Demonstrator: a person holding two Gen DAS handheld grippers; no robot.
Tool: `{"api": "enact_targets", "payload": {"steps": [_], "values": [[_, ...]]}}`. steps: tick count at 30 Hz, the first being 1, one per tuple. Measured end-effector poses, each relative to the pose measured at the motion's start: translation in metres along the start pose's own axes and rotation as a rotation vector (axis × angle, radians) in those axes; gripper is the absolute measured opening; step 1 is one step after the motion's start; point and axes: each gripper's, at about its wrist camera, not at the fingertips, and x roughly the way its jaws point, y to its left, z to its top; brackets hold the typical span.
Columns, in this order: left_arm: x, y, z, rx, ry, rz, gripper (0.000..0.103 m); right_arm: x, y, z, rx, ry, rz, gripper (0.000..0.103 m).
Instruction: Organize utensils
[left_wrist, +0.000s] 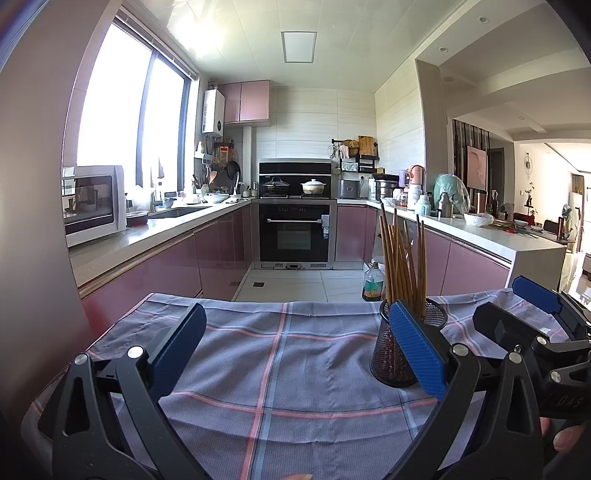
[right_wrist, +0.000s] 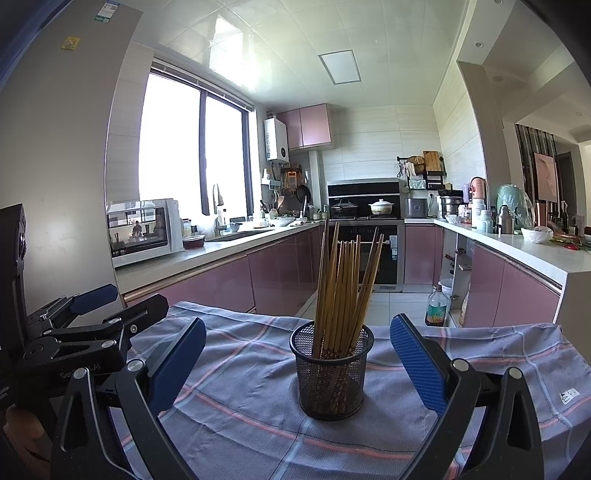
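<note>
A black mesh cup stands upright on a checked grey-blue cloth and holds several wooden chopsticks that lean fan-wise. My right gripper is open and empty, its blue pads on either side of the cup, just short of it. In the left wrist view the cup and chopsticks sit behind my left gripper's right pad. My left gripper is open and empty over bare cloth. The right gripper shows at the right of that view.
The cloth-covered table ends at its far edge, with the tiled kitchen floor beyond. A bottle of dark liquid stands on the floor. Pink-fronted counters run along both sides, with a microwave at left and an oven at the back.
</note>
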Motion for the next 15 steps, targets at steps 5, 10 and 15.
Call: {"api": "enact_targets", "payload": {"steps": [5,10,15], "values": [[0.001,-0.003,-0.002,0.018,-0.001,0.012,0.097,-0.001,0.000,-0.001,-0.003,0.004,0.000,0.096],[0.013,0.000,-0.007,0.009,0.074,-0.012,0.098,0.001,-0.011,-0.005,-0.002,0.043,-0.017,0.096],[0.037,0.010,-0.020,-0.007,0.182,-0.005,0.098,0.019,-0.050,-0.021,0.011,0.210,-0.122,0.096]]}}
